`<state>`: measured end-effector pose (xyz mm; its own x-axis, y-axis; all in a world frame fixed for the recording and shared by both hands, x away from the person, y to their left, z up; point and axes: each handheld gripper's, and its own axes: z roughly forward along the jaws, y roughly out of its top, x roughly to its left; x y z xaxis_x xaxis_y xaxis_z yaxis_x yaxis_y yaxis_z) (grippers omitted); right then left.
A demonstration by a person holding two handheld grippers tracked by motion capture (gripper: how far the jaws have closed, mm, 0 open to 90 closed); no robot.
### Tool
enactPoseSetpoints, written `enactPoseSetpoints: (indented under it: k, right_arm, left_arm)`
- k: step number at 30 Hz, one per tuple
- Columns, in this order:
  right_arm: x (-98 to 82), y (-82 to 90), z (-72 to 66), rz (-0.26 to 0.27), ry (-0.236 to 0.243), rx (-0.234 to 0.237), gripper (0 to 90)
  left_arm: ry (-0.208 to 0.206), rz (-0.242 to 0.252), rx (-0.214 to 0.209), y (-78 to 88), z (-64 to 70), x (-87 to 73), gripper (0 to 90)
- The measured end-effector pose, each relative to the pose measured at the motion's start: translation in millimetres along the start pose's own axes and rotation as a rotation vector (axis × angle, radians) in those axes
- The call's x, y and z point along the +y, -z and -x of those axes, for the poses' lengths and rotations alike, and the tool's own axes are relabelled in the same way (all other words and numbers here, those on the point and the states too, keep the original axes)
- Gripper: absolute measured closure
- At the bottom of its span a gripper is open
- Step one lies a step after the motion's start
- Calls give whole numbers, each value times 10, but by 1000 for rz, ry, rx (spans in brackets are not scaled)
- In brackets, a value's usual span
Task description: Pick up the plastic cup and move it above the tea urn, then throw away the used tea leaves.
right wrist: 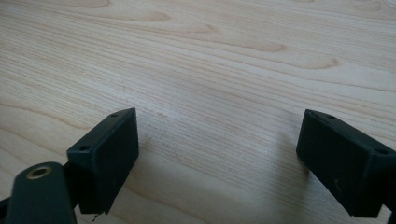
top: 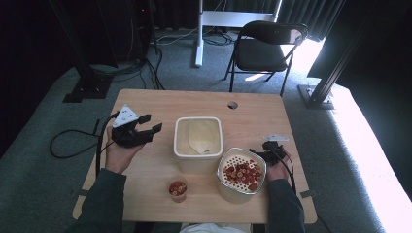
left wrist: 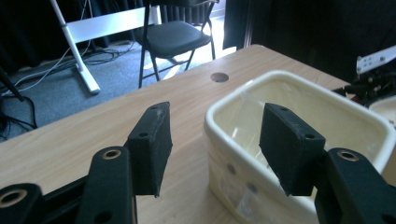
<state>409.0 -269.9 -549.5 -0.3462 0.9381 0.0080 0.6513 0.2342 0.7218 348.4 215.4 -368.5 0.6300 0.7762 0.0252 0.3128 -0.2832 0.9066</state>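
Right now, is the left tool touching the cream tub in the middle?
Apart. The high view shows bare table between the left tool and the cream tub; the left gripper view shows its open jaws empty.

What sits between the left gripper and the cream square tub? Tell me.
Nothing: in the high view, bare wooden table separates the open left gripper from the cream tub. The left gripper view shows its fingers empty.

We see a cream tub (top: 198, 154) on the pale wood-grain table (top: 252, 116), red pieces in the white perforated strainer (top: 241, 171), and black pads (left wrist: 150, 147).
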Motion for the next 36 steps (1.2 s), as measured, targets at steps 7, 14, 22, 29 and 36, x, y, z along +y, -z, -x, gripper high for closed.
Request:
enactPoseSetpoints:
  k: [7, 14, 22, 29, 36]
  right_arm:
    - [0, 0, 0, -1, 0, 0, 124]
    - [0, 0, 2, 0, 1, 1, 124]
    - [0, 0, 1, 0, 1, 0, 124]
    - [0, 0, 1, 0, 1, 1, 124]
    - [0, 1, 1, -1, 1, 0, 124]
  left_arm:
    - [-3, 8, -23, 68, 48, -170, 424]
    - [6, -2, -75, 153, 156, -471, 369]
    - [25, -8, -136, 246, 375, -880, 257]
    - [6, -11, -186, 229, 541, -963, 188]
    - [-24, -32, -244, 126, 753, -1094, 127]
